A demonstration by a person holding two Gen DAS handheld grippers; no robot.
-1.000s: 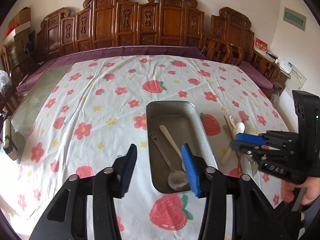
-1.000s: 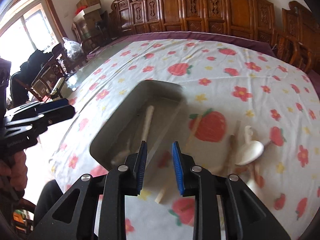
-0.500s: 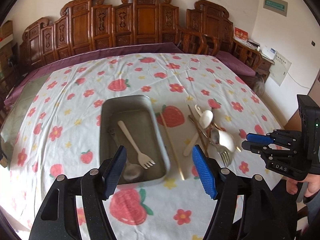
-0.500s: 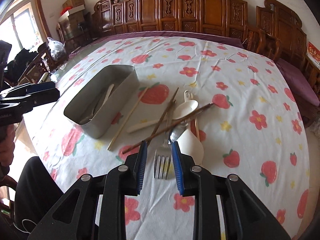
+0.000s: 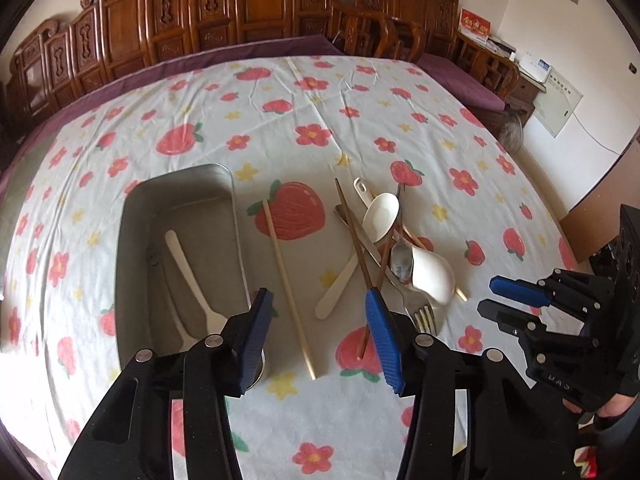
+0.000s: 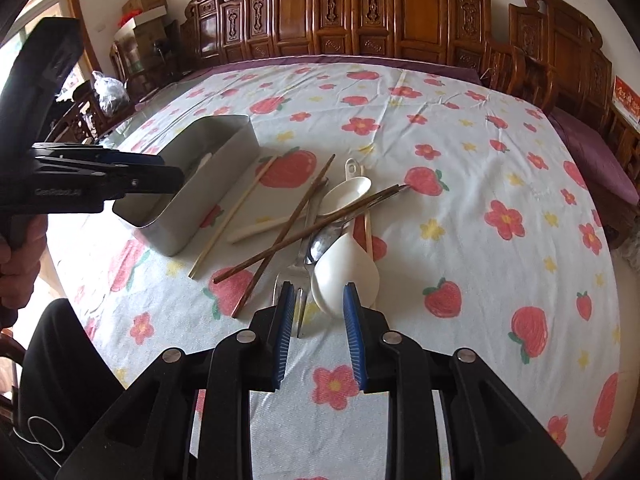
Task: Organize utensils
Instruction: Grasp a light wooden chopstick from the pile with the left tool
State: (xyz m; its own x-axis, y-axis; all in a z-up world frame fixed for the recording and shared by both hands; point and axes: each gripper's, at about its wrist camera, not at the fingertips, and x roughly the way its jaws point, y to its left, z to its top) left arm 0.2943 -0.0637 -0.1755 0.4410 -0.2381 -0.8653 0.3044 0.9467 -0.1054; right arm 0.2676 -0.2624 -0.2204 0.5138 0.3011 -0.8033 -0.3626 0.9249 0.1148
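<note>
A: Left wrist view. What occupies the lower frame?

B: The left gripper (image 5: 318, 334), blue pads apart and closing, nothing pressed between them. A pale chopstick (image 5: 286, 280) lies on the cloth in the gap beyond the tips, running from the printed strawberry at centre down to the lower centre.

A: And the container?

B: A metal tray (image 5: 224, 216) at centre left holds a pale fork (image 5: 188, 268), handle toward the top; a second utensil beside it is partly hidden by the left finger. Right of centre lies the loose pile (image 5: 384, 248): two dark chopsticks (image 5: 354, 232) crossed, two white spoons, a metal spoon and a metal fork (image 5: 424, 314) with tines toward the bottom. All rest on the strawberry tablecloth (image 5: 320, 120). The right gripper (image 5: 496, 298) enters at the right edge, fingers narrowly apart and empty.

A: Right wrist view?

B: The right gripper (image 6: 318, 328) fills the bottom centre, pads slightly apart with nothing clamped. The metal fork's tines (image 6: 298, 280) and the bowl of a large white spoon (image 6: 346, 276) appear just beyond the tips. The pile spreads upward to mid-frame; the pale chopstick (image 6: 232, 216) slants left of it, and the tray (image 6: 204, 184) sits at the upper left. The left gripper (image 6: 176, 176) reaches in from the left edge, its tip in front of the tray. Carved wooden chairs (image 6: 360, 12) line the top.
</note>
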